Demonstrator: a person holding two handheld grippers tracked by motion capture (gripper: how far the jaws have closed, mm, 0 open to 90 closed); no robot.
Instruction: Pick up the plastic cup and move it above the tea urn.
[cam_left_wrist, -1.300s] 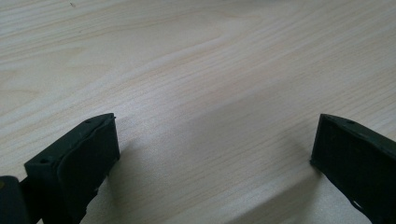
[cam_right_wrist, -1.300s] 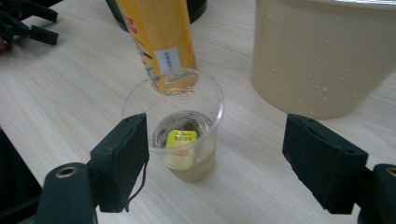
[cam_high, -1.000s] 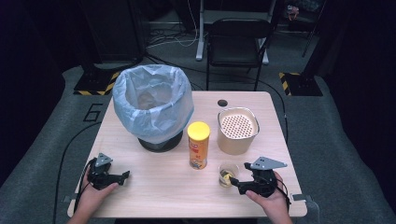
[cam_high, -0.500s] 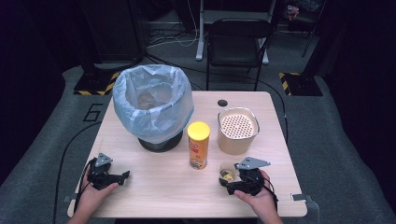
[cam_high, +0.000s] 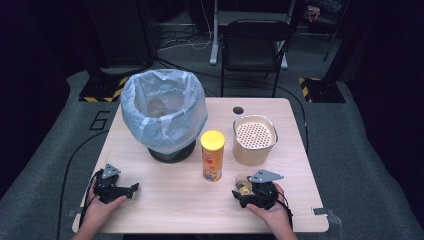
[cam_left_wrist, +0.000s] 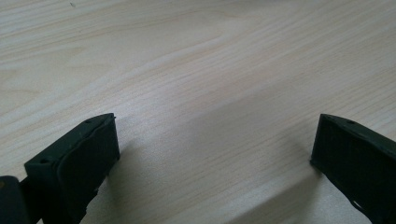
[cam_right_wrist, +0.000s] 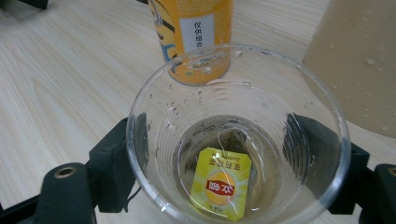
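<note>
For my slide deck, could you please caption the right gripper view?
Right gripper closing on a clear cup holding a used teabag, yellow can behind.

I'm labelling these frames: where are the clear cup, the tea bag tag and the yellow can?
clear cup (cam_right_wrist: 140, 154), right gripper view, left wall.
tea bag tag (cam_right_wrist: 220, 187), right gripper view, label's middle.
yellow can (cam_high: 212, 159), high view, side.

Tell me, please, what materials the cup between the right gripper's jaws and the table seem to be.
The cup looks like clear, glossy plastic or glass: the tea bag and the jaws show through its wet wall. The table seems to be pale wood or laminate, matt, with visible grain.
</note>
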